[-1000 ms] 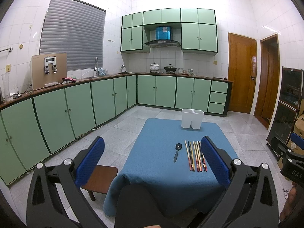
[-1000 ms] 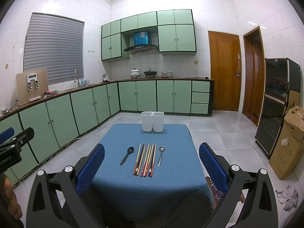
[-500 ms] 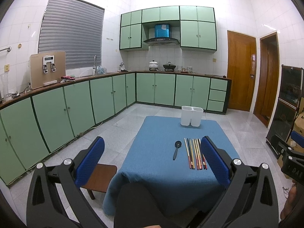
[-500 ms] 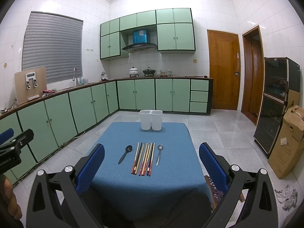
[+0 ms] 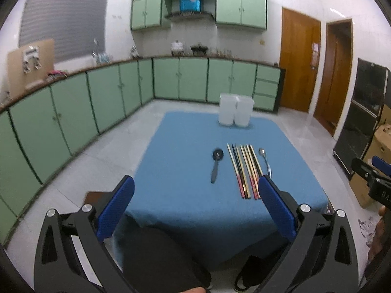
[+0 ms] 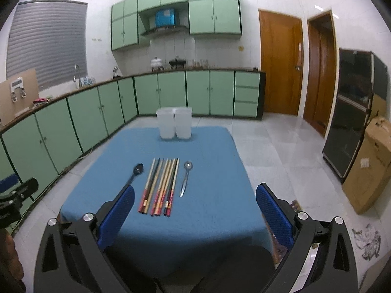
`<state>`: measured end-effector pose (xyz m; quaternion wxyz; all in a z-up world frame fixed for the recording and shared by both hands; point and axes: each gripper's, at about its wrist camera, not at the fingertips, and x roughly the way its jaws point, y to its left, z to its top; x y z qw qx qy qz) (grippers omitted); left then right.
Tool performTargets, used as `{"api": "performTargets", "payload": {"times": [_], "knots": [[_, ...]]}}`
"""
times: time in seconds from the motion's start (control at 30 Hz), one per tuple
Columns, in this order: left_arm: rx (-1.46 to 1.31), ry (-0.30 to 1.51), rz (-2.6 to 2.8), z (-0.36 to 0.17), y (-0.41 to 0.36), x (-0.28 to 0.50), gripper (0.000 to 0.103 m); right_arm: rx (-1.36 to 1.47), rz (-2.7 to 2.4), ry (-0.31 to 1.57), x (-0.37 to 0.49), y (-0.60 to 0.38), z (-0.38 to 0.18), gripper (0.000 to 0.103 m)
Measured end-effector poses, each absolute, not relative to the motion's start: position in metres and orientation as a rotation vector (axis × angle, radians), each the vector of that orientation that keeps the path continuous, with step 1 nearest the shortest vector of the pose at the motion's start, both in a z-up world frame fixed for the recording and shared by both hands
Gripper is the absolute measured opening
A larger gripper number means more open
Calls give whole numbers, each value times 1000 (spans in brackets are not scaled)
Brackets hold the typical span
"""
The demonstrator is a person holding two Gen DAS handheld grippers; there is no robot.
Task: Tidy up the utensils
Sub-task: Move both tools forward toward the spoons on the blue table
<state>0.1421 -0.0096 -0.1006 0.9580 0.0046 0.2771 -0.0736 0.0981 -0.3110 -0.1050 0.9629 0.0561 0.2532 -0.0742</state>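
I have brought both grippers closer over the table (image 6: 220, 210), so the utensils look larger. My left gripper (image 5: 195, 210) and right gripper (image 6: 195, 212) are spread wide, holding nothing. The chopsticks (image 6: 160, 185) lie between the black spoon (image 6: 134, 177) and the metal spoon (image 6: 185, 178), with the white holder (image 6: 174, 123) at twelve o'clock.
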Motion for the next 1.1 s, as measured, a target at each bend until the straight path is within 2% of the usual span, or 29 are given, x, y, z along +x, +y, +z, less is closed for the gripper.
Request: {"api": "performTargets", "payload": {"times": [0.27, 0.6, 0.87, 0.97, 1.03, 1.1], "knots": [[59, 714, -213, -183, -35, 240, 98, 125, -106, 645, 187, -320, -184, 96], [133, 825, -245, -250, -62, 310, 98, 125, -70, 790, 265, -320, -257, 69], [141, 843, -248, -270, -70, 332, 98, 125, -33, 812, 291, -316, -273, 61], [139, 853, -252, -277, -72, 338, 92, 124, -26, 819, 300, -318, -278, 55], [142, 870, -253, -282, -73, 340, 83, 113, -23, 806, 303, -318, -279, 55], [150, 851, -249, -283, -74, 339, 82, 85, -20, 793, 304, -316, -280, 54]]}}
